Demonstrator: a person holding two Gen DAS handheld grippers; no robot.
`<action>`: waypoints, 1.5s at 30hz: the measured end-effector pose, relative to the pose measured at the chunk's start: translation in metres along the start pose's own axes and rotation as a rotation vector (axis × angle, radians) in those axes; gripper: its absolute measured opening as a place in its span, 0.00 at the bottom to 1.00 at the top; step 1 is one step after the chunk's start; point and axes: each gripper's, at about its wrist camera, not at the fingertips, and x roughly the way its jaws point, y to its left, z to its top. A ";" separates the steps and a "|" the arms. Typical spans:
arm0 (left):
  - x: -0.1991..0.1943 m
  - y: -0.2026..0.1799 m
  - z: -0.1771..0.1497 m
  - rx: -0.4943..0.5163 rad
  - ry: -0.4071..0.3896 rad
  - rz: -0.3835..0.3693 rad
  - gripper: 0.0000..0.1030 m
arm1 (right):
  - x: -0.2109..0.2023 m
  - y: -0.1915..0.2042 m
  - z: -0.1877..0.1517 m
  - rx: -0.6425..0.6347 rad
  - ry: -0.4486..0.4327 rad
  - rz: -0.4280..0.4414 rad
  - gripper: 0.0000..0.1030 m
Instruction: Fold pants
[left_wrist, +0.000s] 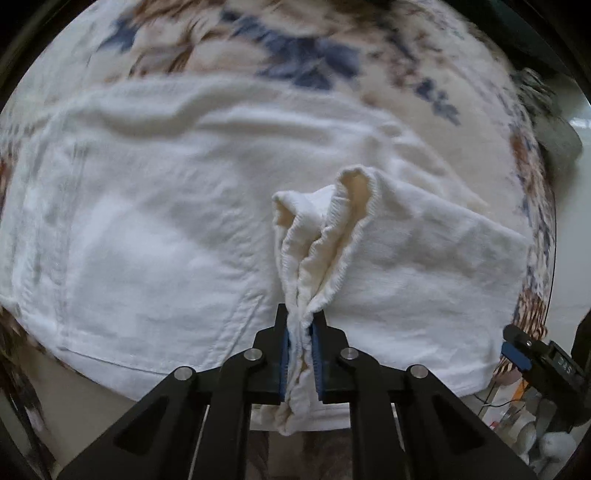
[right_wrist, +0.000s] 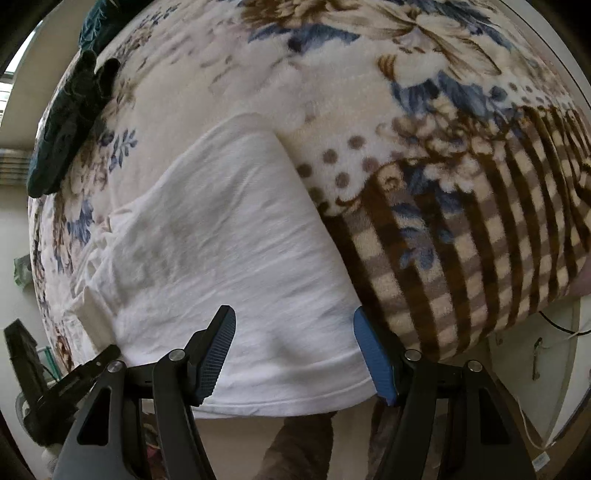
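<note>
White pants (left_wrist: 147, 229) lie spread on a floral blanket. My left gripper (left_wrist: 300, 325) is shut on a bunched ribbed edge of the pants (left_wrist: 325, 236), which stands up in folds between the blue pads. In the right wrist view the white pants (right_wrist: 229, 258) lie flat with their hem at the near edge. My right gripper (right_wrist: 293, 332) is open and empty, its fingers spread just above the hem. The right gripper also shows at the right edge of the left wrist view (left_wrist: 532, 354).
The floral blanket (right_wrist: 443, 166) covers a bed with brown checks at the right. A dark green garment (right_wrist: 70, 125) lies at the far left. The bed edge and pale floor (right_wrist: 576, 332) lie at the right. Small clutter (left_wrist: 535, 435) sits on the floor.
</note>
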 end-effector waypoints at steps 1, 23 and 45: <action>0.003 0.002 0.002 -0.008 0.013 -0.013 0.12 | -0.001 0.000 0.000 -0.002 0.005 0.004 0.67; -0.045 0.089 0.006 -0.409 -0.190 -0.176 0.77 | 0.010 0.099 -0.001 -0.163 0.081 -0.002 0.67; -0.016 0.273 -0.073 -0.972 -0.561 -0.478 0.36 | 0.071 0.255 -0.010 -0.395 0.092 -0.264 0.67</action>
